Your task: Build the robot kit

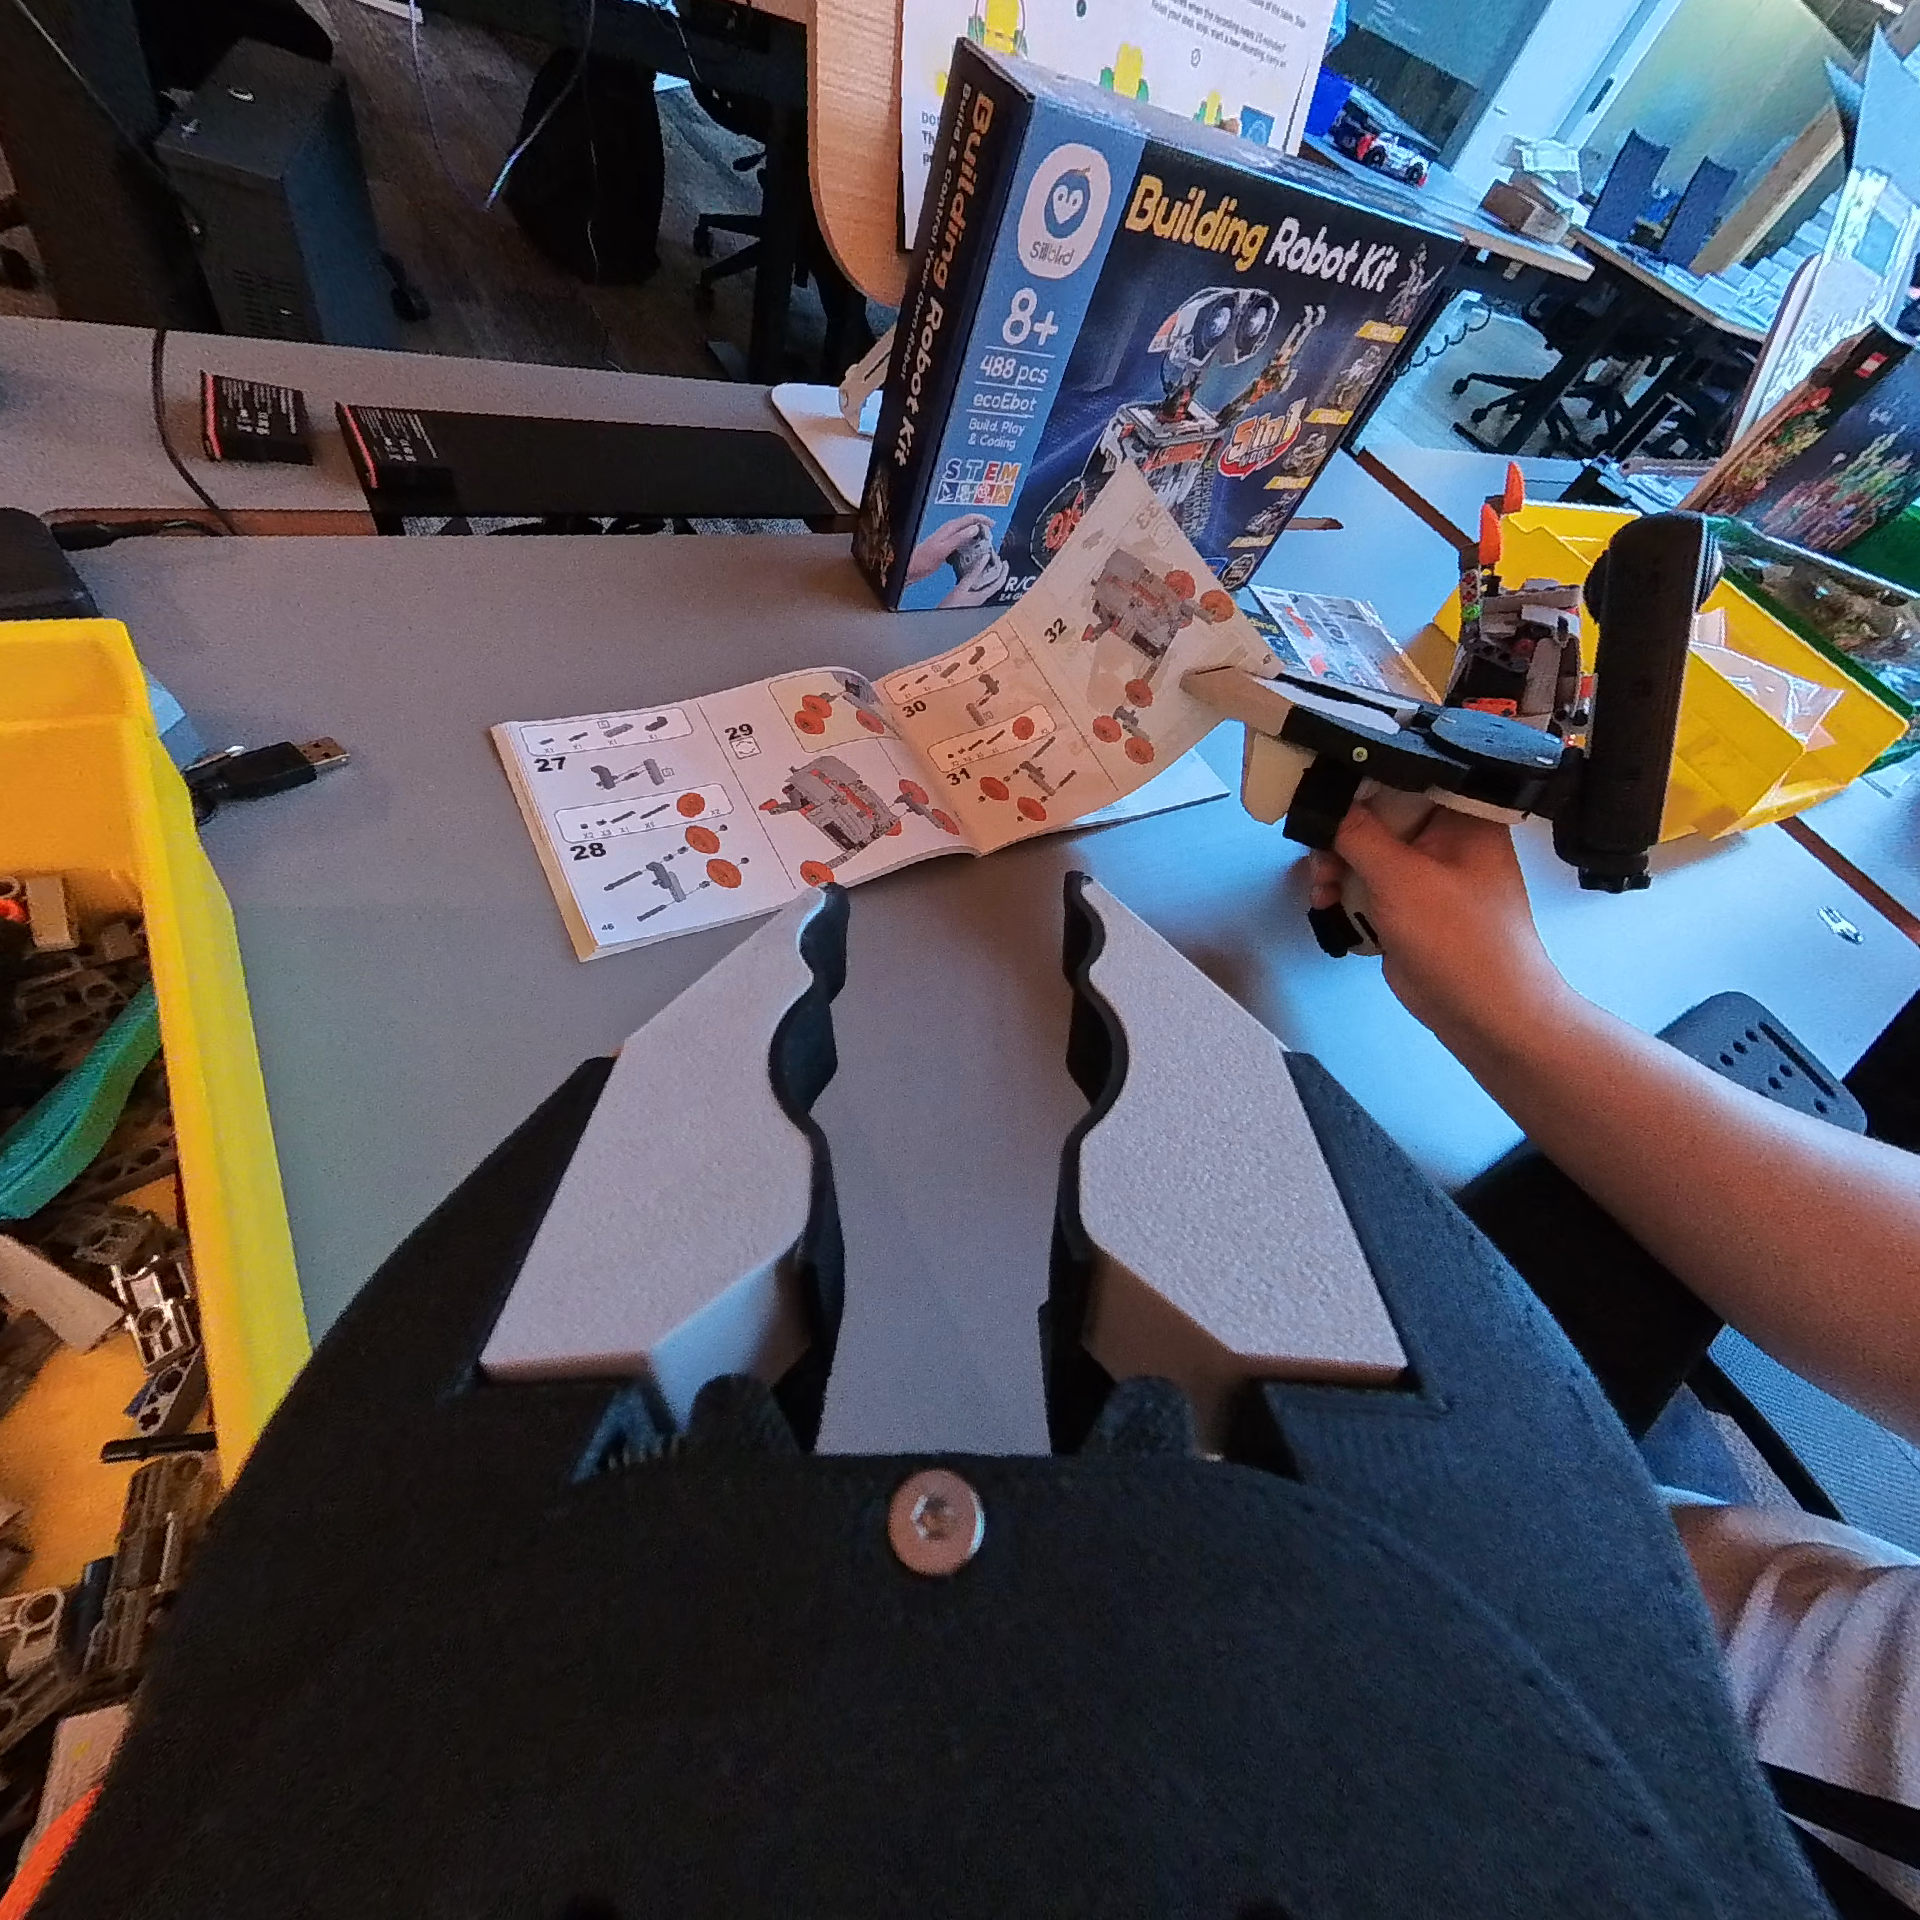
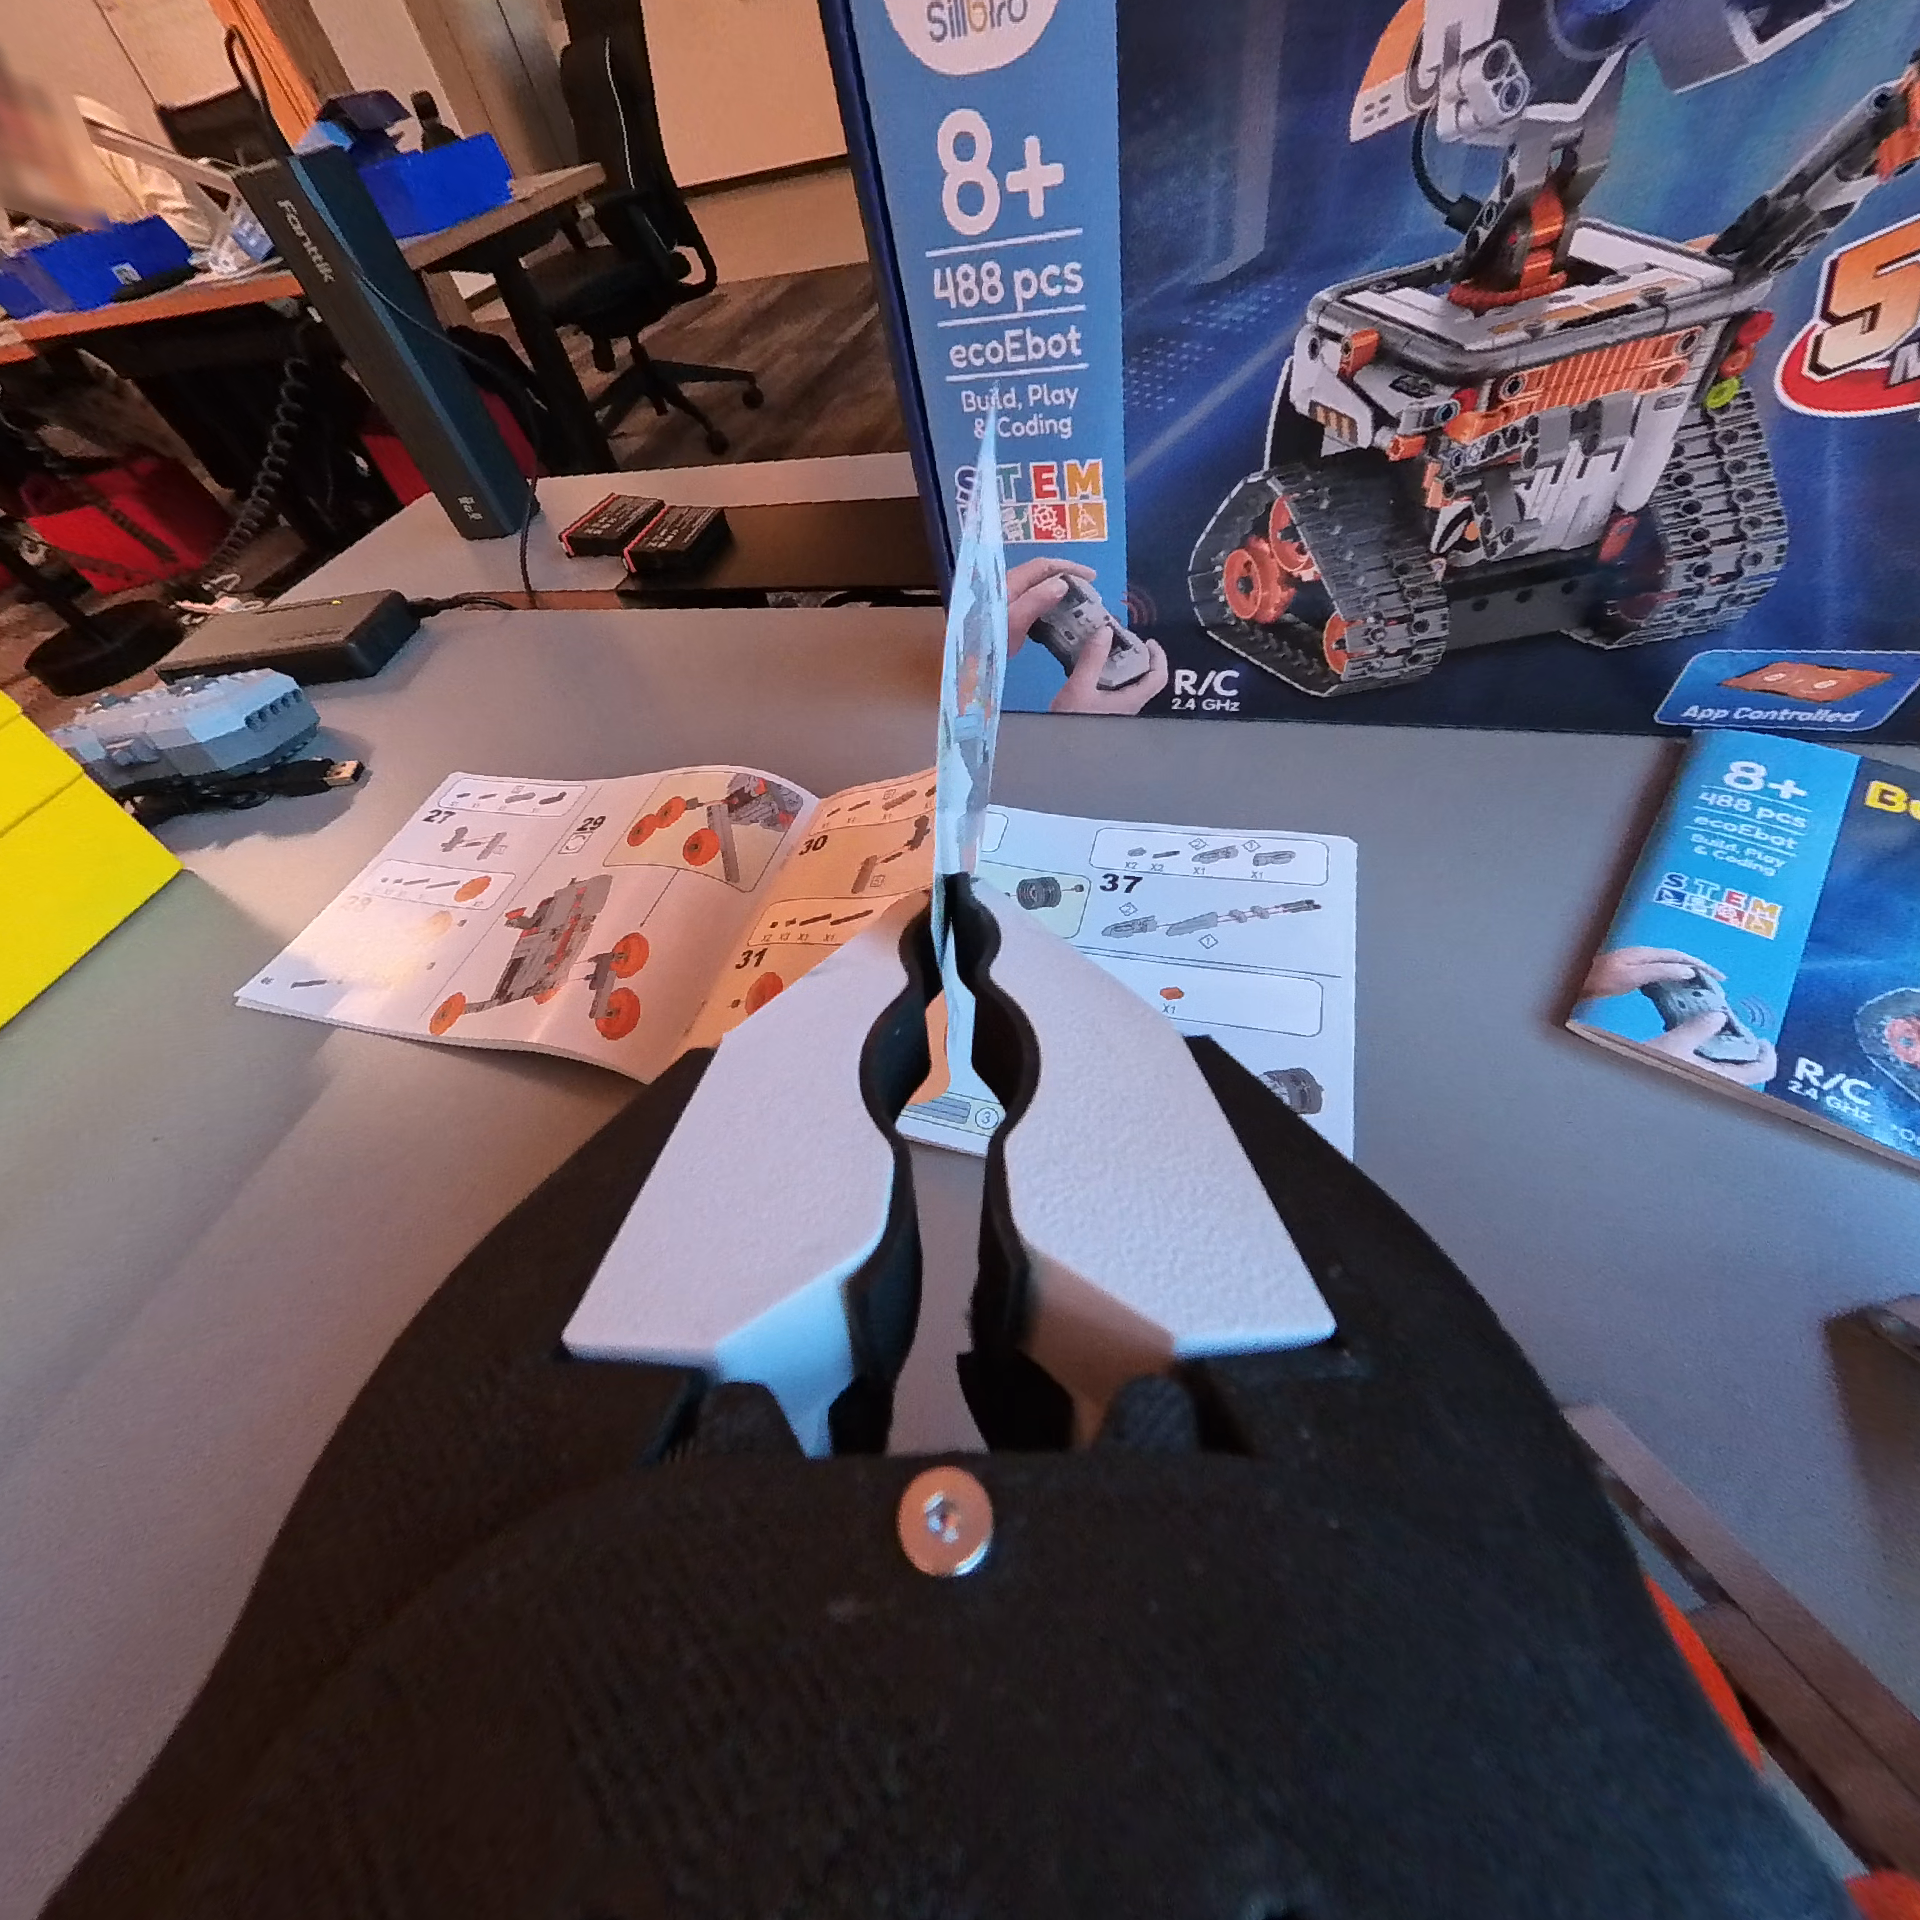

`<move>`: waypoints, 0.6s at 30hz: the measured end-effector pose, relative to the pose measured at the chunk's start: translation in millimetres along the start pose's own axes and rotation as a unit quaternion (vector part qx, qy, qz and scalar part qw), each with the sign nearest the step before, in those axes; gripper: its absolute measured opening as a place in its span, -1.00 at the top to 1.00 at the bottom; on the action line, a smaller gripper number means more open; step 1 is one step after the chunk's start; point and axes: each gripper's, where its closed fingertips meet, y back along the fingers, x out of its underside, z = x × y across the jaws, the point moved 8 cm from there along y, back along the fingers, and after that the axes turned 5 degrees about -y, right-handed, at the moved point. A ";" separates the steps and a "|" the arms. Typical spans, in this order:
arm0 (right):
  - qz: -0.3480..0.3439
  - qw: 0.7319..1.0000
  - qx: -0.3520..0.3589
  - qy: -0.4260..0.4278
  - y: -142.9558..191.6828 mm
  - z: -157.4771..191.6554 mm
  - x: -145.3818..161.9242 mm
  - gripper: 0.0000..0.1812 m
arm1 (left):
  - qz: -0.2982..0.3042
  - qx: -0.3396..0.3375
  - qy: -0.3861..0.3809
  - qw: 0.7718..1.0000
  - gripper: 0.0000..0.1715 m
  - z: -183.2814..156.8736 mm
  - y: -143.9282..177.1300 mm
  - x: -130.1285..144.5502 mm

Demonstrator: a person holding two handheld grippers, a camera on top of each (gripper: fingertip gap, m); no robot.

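An open instruction booklet lies on the grey table. My right gripper is shut on the edge of one booklet page and holds that page lifted upright; in the left wrist view the right gripper pinches the page's right edge, held by a person's hand. My left gripper is open and empty, hovering just in front of the booklet's near edge. The booklet also shows flat in the right wrist view.
A tall blue robot kit box stands behind the booklet. A yellow bin of parts is at the left; another yellow bin with a partly built model at the right. A second blue booklet lies right. A USB plug lies left. Across from one pair of fingers to the other is roughly 30 cm.
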 end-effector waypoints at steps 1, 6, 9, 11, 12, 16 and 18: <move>0.000 1.000 0.000 0.000 0.0 0.1 0.1 1.00 | -0.001 0.000 0.000 1.000 0.53 0.2 0.3 -0.2; 0.000 1.000 0.000 0.003 0.4 1.2 -0.3 1.00 | -0.002 -0.001 0.002 1.000 0.53 0.5 1.4 -0.1; 0.000 1.000 0.000 0.004 0.5 1.7 -0.9 1.00 | -0.004 -0.001 0.002 1.000 0.53 0.5 2.1 0.2; 0.001 1.000 -0.001 0.005 0.3 2.5 -1.0 1.00 | -0.004 0.000 0.002 1.000 0.53 0.7 2.6 0.7; 0.001 1.000 -0.001 0.006 0.2 3.1 -1.1 1.00 | -0.004 0.000 0.003 1.000 0.53 1.0 2.7 1.1; 0.001 1.000 -0.007 0.010 -0.2 8.8 -0.8 1.00 | -0.005 0.000 0.005 1.000 0.54 2.4 3.8 2.7; 0.003 1.000 -0.022 0.008 -1.8 16.9 -1.0 1.00 | -0.004 0.000 0.006 1.000 0.54 2.9 4.2 3.7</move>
